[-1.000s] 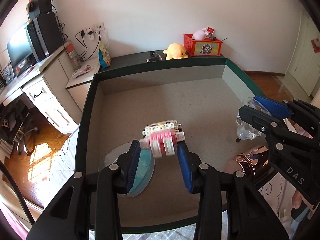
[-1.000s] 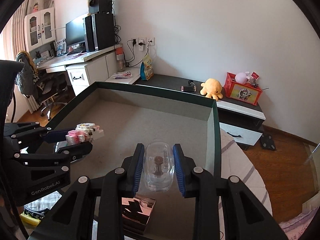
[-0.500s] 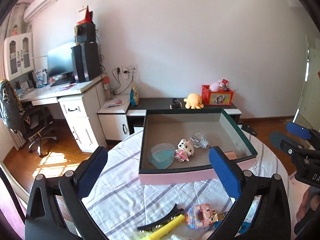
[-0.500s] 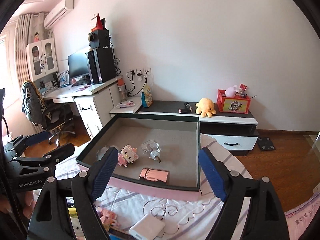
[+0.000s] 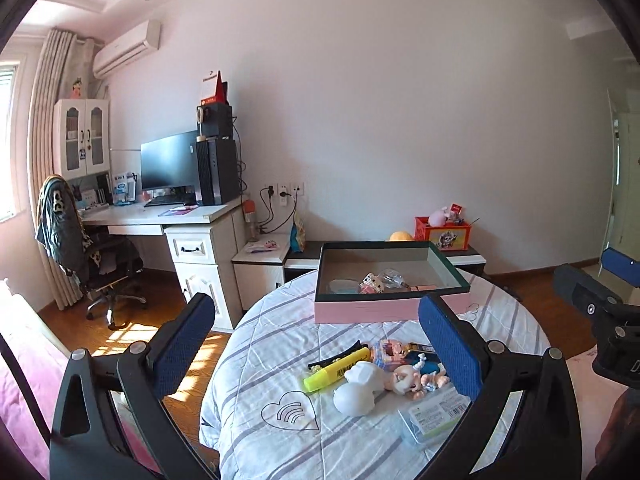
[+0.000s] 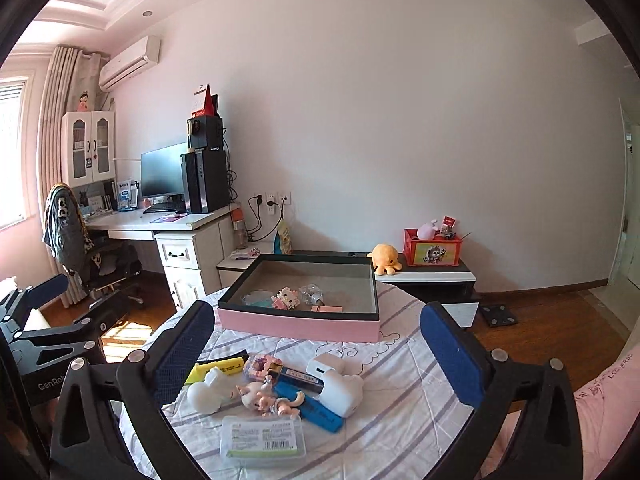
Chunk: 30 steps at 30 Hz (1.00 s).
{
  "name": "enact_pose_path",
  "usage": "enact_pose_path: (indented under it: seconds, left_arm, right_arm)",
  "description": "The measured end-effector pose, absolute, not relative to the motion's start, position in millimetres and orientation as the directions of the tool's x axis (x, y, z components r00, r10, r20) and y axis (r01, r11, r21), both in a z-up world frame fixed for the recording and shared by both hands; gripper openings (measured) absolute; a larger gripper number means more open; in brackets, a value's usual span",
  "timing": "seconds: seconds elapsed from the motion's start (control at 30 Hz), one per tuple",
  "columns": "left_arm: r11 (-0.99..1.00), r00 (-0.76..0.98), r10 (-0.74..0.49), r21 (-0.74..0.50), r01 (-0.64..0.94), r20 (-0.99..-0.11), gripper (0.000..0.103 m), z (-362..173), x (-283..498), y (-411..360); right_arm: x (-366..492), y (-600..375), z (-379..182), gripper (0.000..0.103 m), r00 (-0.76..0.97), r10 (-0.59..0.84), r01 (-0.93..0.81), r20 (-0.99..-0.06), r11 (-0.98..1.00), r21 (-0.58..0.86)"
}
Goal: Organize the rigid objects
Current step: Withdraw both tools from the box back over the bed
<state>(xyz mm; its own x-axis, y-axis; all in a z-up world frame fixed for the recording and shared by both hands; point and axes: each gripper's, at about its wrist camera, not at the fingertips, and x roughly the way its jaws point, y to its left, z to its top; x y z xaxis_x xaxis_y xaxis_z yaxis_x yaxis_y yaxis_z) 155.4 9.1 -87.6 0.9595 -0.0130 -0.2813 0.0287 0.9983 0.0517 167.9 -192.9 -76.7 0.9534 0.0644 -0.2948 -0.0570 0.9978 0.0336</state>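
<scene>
A pink-sided box with a dark rim (image 5: 390, 308) (image 6: 298, 324) stands at the far side of the round table. Inside lie a pink and white block toy (image 5: 370, 283) (image 6: 285, 298), a clear bottle (image 5: 393, 279) (image 6: 312, 294), a round teal lid (image 5: 340, 286) and a rose-gold flat case (image 6: 327, 309). My left gripper (image 5: 316, 344) is open and empty, held back over the table's near side. My right gripper (image 6: 316, 344) is open and empty too. Loose items lie below them: a yellow highlighter (image 5: 336, 368) (image 6: 218, 369), a white figure (image 5: 356, 390) (image 6: 210, 390), a small doll (image 5: 412, 376) (image 6: 266, 398).
A clear plastic card box (image 6: 262, 440) (image 5: 434, 414), a white charger (image 6: 334, 382), a blue case (image 6: 308, 398), a pink block toy (image 6: 260, 364) and a black hair clip (image 5: 334, 358) also lie on the striped cloth. A desk and chair (image 5: 108, 264) stand left; a low cabinet (image 6: 428, 276) stands behind.
Both grippers opened, leaving the block toy and the bottle in the box, then pulled far back and up from the box to the table's near side.
</scene>
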Motion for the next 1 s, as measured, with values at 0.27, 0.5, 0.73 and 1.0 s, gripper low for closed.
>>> enact_pose_path:
  seconds: [0.27, 0.5, 0.73, 1.0]
  left_arm:
    - [0.997, 0.969, -0.033, 0.059, 0.049, -0.245, 0.103, -79, 111, 8]
    - [0.997, 0.970, -0.045, 0.056, 0.060, -0.240, 0.103, -77, 99, 4]
    - [0.996, 0.967, -0.047, 0.067, 0.065, -0.249, 0.103, -82, 101, 0]
    - [0.996, 0.926, -0.064, 0.041, 0.085, -0.373, 0.103, -116, 136, 8]
  right_arm:
    - [116, -190, -73, 0.103, 0.961, 0.046, -0.037, -0.273, 0.999, 0.037]
    - [97, -194, -67, 0.103, 0.967, 0.030, -0.020, -0.251, 0.999, 0.040]
    - [95, -196, -70, 0.103, 0.967, 0.023, -0.012, -0.253, 0.999, 0.043]
    - [116, -210, -95, 0.103, 0.948, 0.003, 0.017, -0.319, 0.998, 0.059]
